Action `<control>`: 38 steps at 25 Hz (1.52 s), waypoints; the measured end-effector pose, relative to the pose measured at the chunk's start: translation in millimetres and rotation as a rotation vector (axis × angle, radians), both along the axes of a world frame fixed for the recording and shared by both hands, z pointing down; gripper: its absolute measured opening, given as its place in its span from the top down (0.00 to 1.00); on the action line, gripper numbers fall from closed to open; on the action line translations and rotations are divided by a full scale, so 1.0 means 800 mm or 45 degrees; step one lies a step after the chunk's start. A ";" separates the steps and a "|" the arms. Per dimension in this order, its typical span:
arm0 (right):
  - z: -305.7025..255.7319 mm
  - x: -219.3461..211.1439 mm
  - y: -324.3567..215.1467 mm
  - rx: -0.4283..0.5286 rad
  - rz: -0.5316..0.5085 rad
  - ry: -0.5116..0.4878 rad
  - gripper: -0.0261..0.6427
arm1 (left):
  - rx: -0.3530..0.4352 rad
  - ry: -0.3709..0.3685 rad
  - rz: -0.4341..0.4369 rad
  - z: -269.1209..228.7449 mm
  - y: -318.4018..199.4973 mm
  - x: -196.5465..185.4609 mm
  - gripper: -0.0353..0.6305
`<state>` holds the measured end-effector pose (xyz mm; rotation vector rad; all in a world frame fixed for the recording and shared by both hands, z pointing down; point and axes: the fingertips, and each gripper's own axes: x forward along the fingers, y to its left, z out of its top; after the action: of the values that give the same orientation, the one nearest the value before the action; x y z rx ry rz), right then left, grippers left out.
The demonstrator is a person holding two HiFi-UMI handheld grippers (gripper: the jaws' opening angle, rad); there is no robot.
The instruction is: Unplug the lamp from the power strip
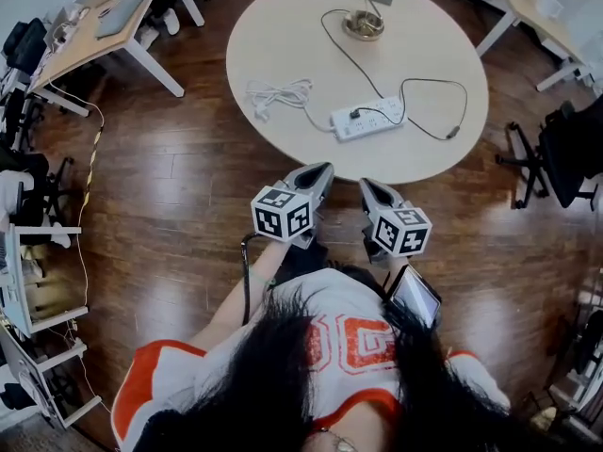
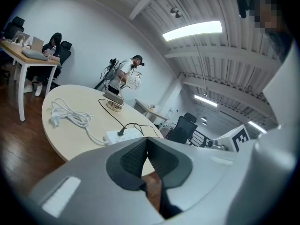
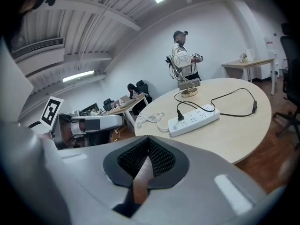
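Note:
A white power strip [image 1: 367,119] lies on the round beige table [image 1: 283,26], with a black plug [image 1: 355,115] seated near its left end. The plug's black cord runs back to a brass-footed lamp [image 1: 364,24] at the table's far side. Both grippers hang over the floor short of the table's near edge and touch nothing. My left gripper [image 1: 318,171] is shut and empty, as is my right gripper [image 1: 370,188]. The strip [image 3: 194,120] and plug [image 3: 179,115] lie ahead in the right gripper view. In the left gripper view the strip [image 2: 123,135] shows just above my shut jaws.
A coiled white cable [image 1: 278,92] lies left of the strip, and a black cord loops to the right [image 1: 452,111]. Desks [image 1: 104,26] stand at the back left, office chairs [image 1: 565,153] at the right. A person [image 3: 183,60] stands beyond the table.

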<state>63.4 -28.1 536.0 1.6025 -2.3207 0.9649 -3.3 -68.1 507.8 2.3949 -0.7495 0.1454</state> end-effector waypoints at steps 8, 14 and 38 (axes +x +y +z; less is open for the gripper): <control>-0.002 0.000 -0.035 -0.014 0.058 0.054 0.96 | -0.020 0.022 0.029 0.006 -0.046 -0.005 0.95; 0.001 0.006 -0.044 -0.053 0.076 0.072 0.96 | -0.042 0.028 0.048 0.011 -0.060 0.004 0.95; 0.057 0.060 -0.144 -0.167 -0.042 0.214 0.96 | -0.157 -0.187 0.031 0.082 -0.132 0.049 0.95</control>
<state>111.5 -143.4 581.9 1.5268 -2.1203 0.9171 35.7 -173.9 573.8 2.2944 -0.7554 0.3702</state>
